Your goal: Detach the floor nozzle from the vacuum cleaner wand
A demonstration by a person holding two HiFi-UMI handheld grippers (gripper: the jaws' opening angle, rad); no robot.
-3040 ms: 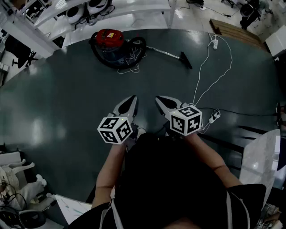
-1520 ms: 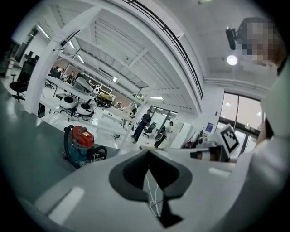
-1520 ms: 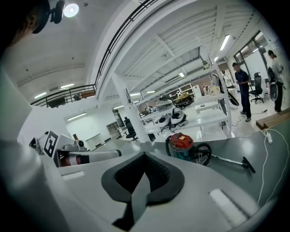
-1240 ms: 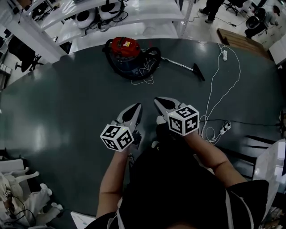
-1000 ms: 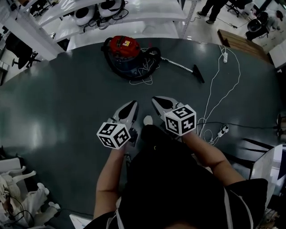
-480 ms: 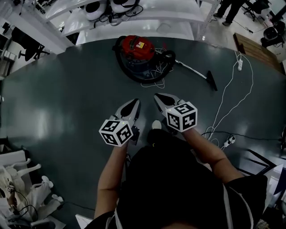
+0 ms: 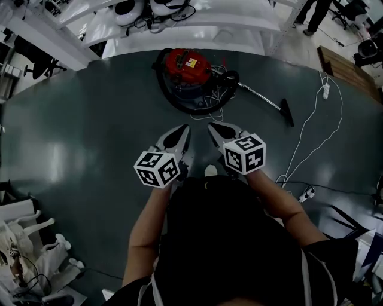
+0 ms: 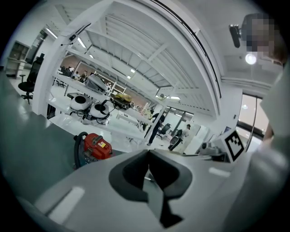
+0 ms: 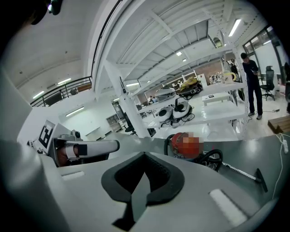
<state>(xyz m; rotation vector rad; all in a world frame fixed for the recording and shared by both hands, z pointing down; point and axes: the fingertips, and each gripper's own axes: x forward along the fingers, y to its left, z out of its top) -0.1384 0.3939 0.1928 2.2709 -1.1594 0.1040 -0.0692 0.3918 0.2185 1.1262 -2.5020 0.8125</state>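
Note:
The red vacuum cleaner (image 7: 188, 67) stands on the dark floor ahead, a black hose looped around it. Its metal wand (image 7: 262, 98) runs to the right along the floor and ends in the black floor nozzle (image 7: 288, 112). My left gripper (image 7: 182, 131) and right gripper (image 7: 213, 127) are held side by side in the air, well short of the vacuum, both shut with nothing in them. The left gripper view shows its closed jaws (image 8: 148, 157) with the vacuum (image 8: 95, 145) beyond. In the right gripper view the shut jaws (image 9: 144, 158) point past the vacuum (image 9: 186, 146) toward the wand (image 9: 237, 171) and nozzle (image 9: 261, 180).
A white cable (image 7: 311, 122) trails over the floor at the right between two power strips (image 7: 326, 91), (image 7: 306, 194). White shelving (image 7: 179, 24) with equipment lines the back. A person (image 7: 314, 13) stands at the far right. My shoe (image 7: 210, 170) shows below the grippers.
The vacuum, wand and nozzle have come closer in the head view as I walked toward them. Both grippers travelled forward with me and stayed shut.

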